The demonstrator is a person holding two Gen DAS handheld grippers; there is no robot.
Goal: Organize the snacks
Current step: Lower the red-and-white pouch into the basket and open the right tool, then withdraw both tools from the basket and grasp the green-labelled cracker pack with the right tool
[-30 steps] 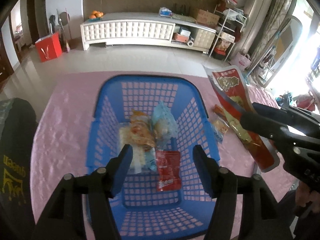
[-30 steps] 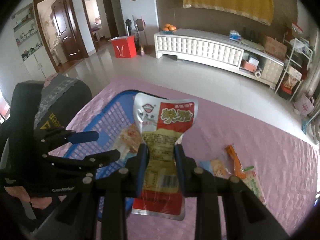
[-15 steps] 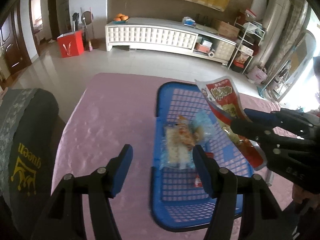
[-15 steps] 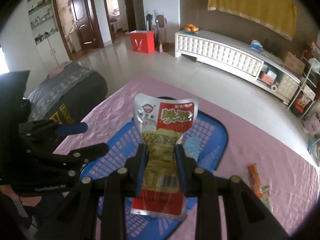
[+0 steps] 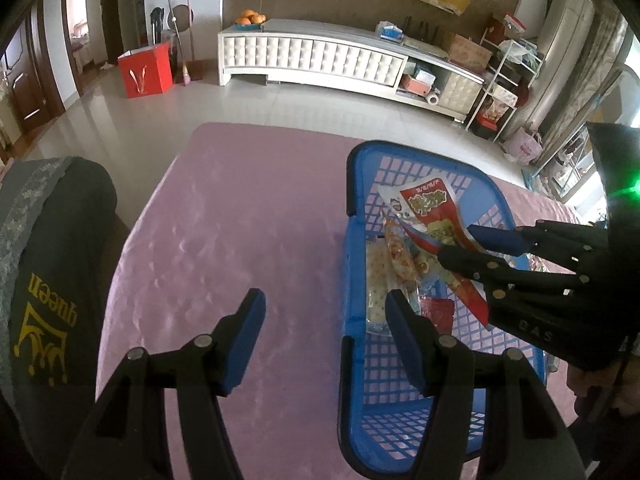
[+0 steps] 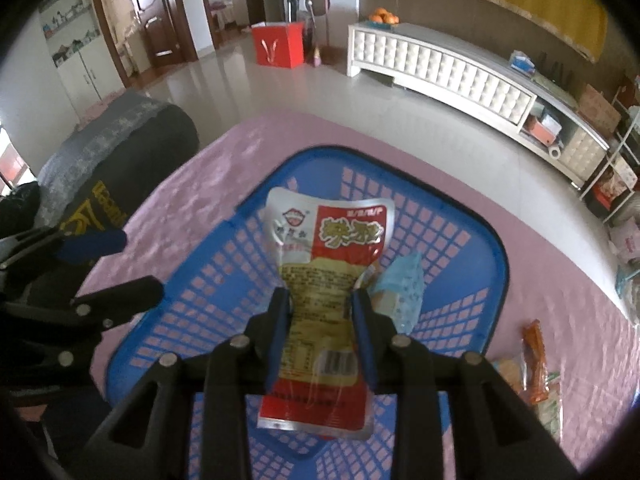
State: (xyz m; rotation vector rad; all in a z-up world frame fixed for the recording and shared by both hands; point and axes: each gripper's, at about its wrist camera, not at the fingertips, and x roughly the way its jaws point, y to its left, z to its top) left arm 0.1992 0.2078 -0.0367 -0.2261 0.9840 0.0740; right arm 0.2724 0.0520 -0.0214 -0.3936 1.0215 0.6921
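Note:
A blue plastic basket stands on the pink tablecloth and holds several snack packets, among them a light blue one. My right gripper hangs over the basket with a red and white snack packet pinched at its waist. Its jaws are opening, and the pads still touch the packet. My left gripper stands open and empty over the cloth, its right finger across the basket's left wall.
More loose snacks, one an orange stick, lie on the cloth right of the basket. A dark chair back with yellow lettering stands at the table's left edge. Beyond the table are tiled floor and a long white cabinet.
My right gripper has carried the packet from the table's right side to above the basket and sunk lower. My left gripper has shifted left, from over the basket to over the cloth.

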